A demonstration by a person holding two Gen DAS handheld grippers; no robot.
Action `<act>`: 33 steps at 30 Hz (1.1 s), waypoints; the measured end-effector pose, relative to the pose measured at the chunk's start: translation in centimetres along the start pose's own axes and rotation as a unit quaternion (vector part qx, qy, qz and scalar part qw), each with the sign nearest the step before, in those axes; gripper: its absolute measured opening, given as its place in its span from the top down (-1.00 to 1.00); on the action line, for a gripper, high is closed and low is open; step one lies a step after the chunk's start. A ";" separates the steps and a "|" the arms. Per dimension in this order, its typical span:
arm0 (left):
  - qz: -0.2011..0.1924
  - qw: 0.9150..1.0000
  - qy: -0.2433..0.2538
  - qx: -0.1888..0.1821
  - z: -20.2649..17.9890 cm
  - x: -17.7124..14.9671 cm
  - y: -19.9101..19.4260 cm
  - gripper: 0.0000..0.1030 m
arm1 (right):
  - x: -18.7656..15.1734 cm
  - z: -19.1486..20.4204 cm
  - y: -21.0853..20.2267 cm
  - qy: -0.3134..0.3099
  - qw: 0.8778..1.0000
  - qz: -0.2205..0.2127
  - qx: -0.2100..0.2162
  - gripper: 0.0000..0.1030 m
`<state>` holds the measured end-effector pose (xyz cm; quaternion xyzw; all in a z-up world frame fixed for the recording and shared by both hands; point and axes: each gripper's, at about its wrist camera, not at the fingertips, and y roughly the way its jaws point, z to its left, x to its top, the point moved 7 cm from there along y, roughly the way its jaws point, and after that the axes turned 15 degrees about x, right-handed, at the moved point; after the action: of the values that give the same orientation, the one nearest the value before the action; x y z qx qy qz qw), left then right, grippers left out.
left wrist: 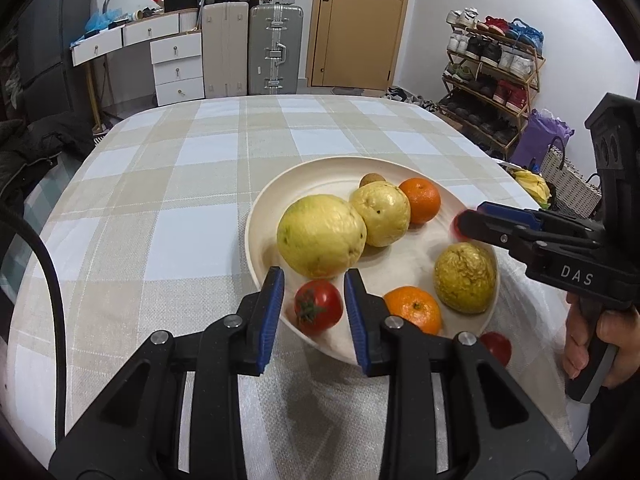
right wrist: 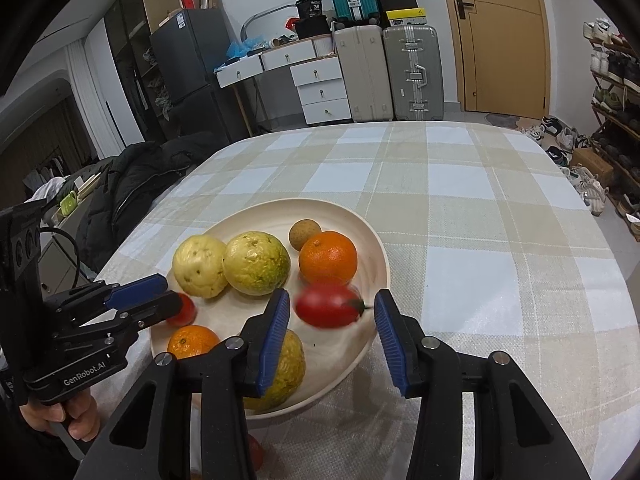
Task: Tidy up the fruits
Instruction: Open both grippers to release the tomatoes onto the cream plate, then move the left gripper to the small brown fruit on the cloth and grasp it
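A cream plate (left wrist: 320, 168) (right wrist: 256, 212) on the checked tablecloth holds three yellow guavas (left wrist: 321, 236) (right wrist: 256, 263), two oranges (left wrist: 420, 200) (right wrist: 328, 257) and a small brown fruit (right wrist: 305, 235). My left gripper (left wrist: 314, 286) is open with a red tomato (left wrist: 319, 307) between its fingers, apart from both. My right gripper (right wrist: 332, 312) is open; a blurred red tomato (right wrist: 328, 306) is between its fingers above the plate. Another tomato (left wrist: 496, 346) lies on the cloth beside the plate's near rim.
The round table (left wrist: 160, 160) carries a beige and white checked cloth. A dark coat (right wrist: 132, 184) lies off the left edge. A shoe rack (left wrist: 492, 76), a woven bag (left wrist: 568, 184) with bananas, suitcases and drawers stand beyond the table.
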<state>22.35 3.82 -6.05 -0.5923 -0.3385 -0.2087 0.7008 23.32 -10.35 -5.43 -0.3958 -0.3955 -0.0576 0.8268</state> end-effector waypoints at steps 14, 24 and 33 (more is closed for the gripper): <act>-0.048 0.999 -0.009 0.013 1.0 -2.0 -5.3 -0.67 | -1.9 0.6 -3.8 -0.005 1.000 -0.025 0.000 -0.94; -0.069 0.998 0.008 0.012 -0.8 -3.5 -8.8 -0.97 | -3.8 1.5 -6.0 -0.019 1.000 -0.019 0.002 -1.00; -0.065 0.998 0.013 0.002 -1.5 -4.8 -9.9 -0.97 | -4.8 1.9 -6.7 -0.031 0.999 -0.003 0.004 -1.00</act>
<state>12.60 -0.25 -2.81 -0.5646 -0.3672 -0.2607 0.6916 16.20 -14.63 -4.05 -0.3930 -0.4224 -0.0459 0.8154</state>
